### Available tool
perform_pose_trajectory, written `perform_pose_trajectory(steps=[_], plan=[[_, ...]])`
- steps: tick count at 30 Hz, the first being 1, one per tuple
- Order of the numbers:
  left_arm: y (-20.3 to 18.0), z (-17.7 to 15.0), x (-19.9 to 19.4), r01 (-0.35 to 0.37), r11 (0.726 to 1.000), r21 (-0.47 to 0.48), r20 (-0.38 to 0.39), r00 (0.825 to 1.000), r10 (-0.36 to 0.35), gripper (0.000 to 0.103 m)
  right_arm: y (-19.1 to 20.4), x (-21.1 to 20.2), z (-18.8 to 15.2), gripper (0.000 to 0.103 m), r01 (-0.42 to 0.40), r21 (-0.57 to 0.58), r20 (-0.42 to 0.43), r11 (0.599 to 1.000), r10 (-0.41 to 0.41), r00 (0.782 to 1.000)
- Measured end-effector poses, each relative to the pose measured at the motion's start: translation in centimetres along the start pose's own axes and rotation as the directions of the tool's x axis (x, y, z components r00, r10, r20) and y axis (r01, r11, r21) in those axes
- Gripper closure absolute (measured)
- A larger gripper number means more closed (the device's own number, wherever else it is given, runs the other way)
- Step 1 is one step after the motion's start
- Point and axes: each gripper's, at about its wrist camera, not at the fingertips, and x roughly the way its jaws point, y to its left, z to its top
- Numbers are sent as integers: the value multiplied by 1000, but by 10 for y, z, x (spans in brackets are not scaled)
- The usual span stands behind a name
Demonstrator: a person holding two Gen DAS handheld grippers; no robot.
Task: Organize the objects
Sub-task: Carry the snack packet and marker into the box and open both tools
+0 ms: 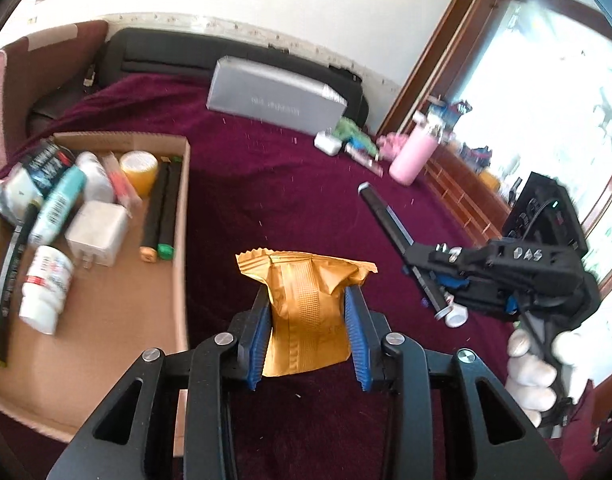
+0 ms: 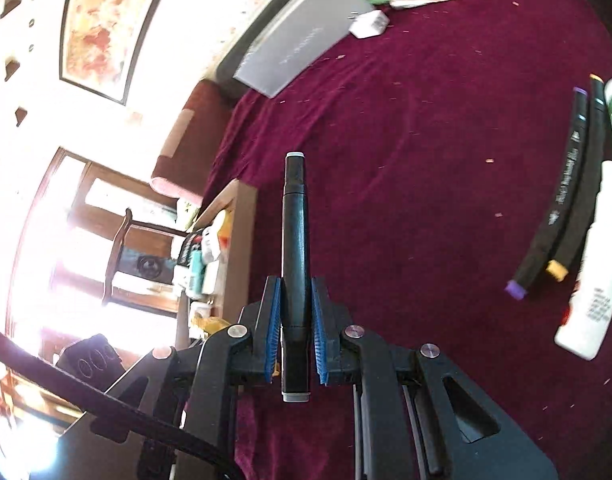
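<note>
Both hands loaded, heading for the cardboard box (image 1: 106,320)
Left hand-held gripper (image 1: 308,330) pinches the orange packet (image 1: 306,300), right hand-held gripper (image 2: 296,320) clamps a black marker (image 2: 295,248); the crinkly packet could slip free mid-carry

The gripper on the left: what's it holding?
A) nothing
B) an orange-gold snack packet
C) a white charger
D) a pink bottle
B: the left gripper pinches the orange-gold snack packet between its blue pads, above the maroon cloth.

My dark red cloth (image 1: 290,184) has a cardboard box (image 1: 182,216), a grey box (image 1: 274,94), a pink bottle (image 1: 412,152) and two markers (image 2: 554,200) lying on it.
</note>
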Motion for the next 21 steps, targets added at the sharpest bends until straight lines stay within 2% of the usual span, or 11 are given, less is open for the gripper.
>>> perform_pose_trajectory(steps=[4, 8, 11, 15, 21], plan=[[15, 6, -35, -12, 1000, -23, 73, 997, 13, 73, 20, 5, -5, 90, -22, -40, -18, 999, 21, 1000], [35, 11, -63, -94, 995, -25, 132, 987, 97, 73, 46, 23, -10, 90, -61, -73, -52, 995, 57, 997], [55, 10, -73, -145, 988, -46, 139, 979, 150, 73, 62, 40, -13, 90, -80, -91, -80, 993, 73, 994], [84, 4, -71, -189, 979, -75, 97, 976, 195, 73, 86, 72, -15, 90, -104, -109, -131, 989, 89, 987], [121, 2, -43, -226, 968, -109, -8, 974, 226, 73, 113, 118, -29, 90, -57, -160, -200, 985, 24, 980]])
